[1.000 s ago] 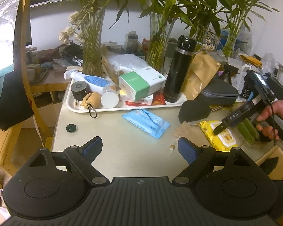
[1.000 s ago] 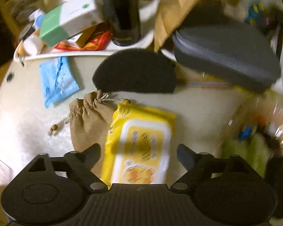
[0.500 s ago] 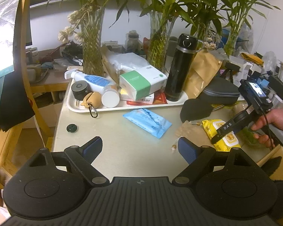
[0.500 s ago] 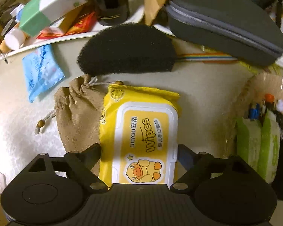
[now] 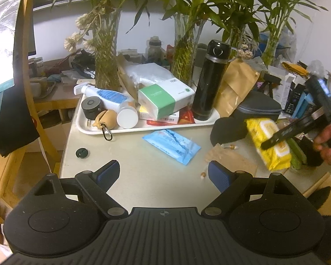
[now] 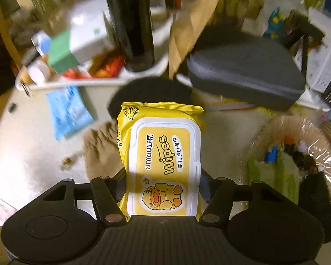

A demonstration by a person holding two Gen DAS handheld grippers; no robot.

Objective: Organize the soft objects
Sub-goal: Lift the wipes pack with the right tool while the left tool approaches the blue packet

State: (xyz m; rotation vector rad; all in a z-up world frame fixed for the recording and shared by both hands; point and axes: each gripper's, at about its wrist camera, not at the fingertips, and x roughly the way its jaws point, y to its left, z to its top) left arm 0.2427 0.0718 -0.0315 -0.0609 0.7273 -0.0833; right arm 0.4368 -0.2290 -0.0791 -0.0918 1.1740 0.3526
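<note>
My right gripper (image 6: 163,178) is shut on the yellow wipes pack (image 6: 163,154) and holds it lifted off the table; the pack also shows in the left wrist view (image 5: 268,143), raised at the right. Below it lie a tan drawstring pouch (image 6: 100,150) and a black fuzzy pad (image 6: 150,92). A blue soft packet (image 5: 171,146) lies mid-table. My left gripper (image 5: 164,174) is open and empty above the table's near side.
A white tray (image 5: 143,128) holds a black flask (image 5: 209,81), a green-white box, bottles and packets. A grey zip case (image 6: 245,70) sits at the right. A woven basket (image 6: 295,154) with green items stands at the right edge. Vases of plants stand behind.
My right gripper closed on the yellow wipes pack and lifted it off the table. The left gripper stayed still and open.
</note>
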